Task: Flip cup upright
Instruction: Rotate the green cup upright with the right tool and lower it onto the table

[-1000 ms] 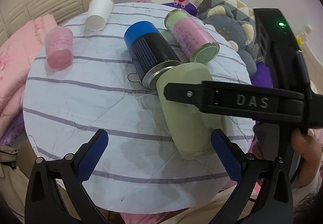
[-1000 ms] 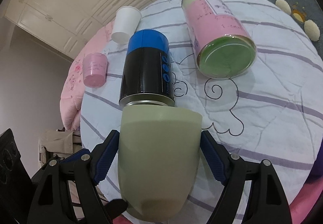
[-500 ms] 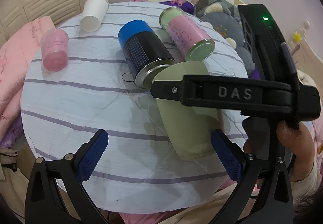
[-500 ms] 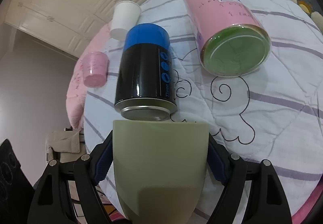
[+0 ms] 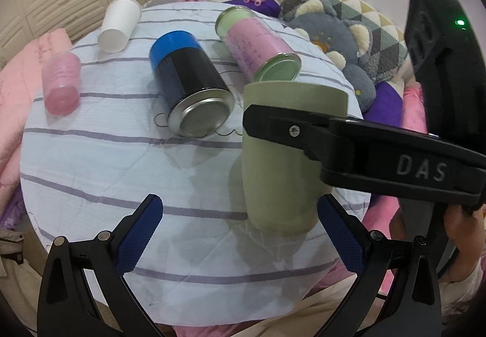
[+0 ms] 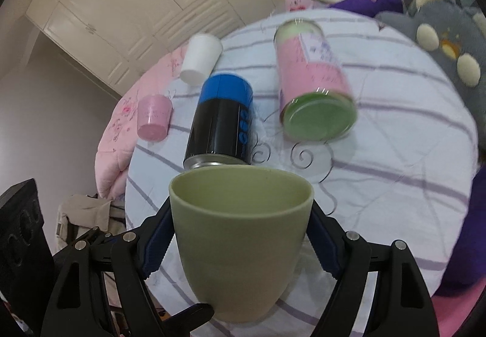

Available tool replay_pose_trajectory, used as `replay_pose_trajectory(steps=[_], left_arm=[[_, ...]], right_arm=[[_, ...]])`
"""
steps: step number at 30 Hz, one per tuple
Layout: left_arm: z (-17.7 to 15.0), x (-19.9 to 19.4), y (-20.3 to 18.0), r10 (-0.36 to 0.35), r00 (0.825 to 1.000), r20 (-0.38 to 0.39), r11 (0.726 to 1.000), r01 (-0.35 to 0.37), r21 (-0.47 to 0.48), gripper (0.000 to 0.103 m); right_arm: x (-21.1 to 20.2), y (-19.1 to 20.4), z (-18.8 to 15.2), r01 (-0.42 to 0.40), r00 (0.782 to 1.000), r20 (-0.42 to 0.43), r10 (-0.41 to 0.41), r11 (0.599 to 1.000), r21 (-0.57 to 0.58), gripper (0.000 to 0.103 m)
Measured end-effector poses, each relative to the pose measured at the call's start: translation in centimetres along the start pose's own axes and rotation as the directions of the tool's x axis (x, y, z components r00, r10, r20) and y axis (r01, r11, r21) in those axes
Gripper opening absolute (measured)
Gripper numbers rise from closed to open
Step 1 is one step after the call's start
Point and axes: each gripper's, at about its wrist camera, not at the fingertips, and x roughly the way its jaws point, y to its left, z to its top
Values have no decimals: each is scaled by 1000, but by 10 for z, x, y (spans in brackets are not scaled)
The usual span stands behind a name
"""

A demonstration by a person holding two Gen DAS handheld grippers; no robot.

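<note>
The pale green cup point(image 6: 240, 242) is held in my right gripper point(image 6: 240, 245), whose blue pads press on both its sides. The cup is nearly upright, its open mouth up and tipped slightly toward the camera, its base close above the striped round table point(image 6: 395, 154). In the left wrist view the cup point(image 5: 282, 160) stands near the table's right front edge with the right gripper's black finger point(image 5: 303, 130) across it. My left gripper point(image 5: 240, 233) is open and empty, low at the table's front edge, just left of the cup.
A blue-and-black can point(image 5: 191, 94) and a pink can with a green lid point(image 5: 258, 48) lie on their sides behind the cup. A white paper cup point(image 5: 118, 24) and a pink cup point(image 5: 62, 81) stand upside down at the far left. Plush toys and pillows point(image 5: 340, 33) lie at the right.
My right gripper has turned the green cup from lying on its side to nearly upright, so its open mouth now shows. My left gripper has stayed open in place.
</note>
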Motion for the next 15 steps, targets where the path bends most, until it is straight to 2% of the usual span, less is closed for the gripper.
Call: replay_pose_trajectory(steps=[9,15], left_arm=[[11,18,-4,10,1000,-11,999,-10,-39,103],[17,28,-4,30,1000,-7,998,-30,-58,103]], right_arm=[[-11,5,5,92,991,111,-80,990,-106,81],[-12,12,4,167,972,195,-128,966,-196,81]])
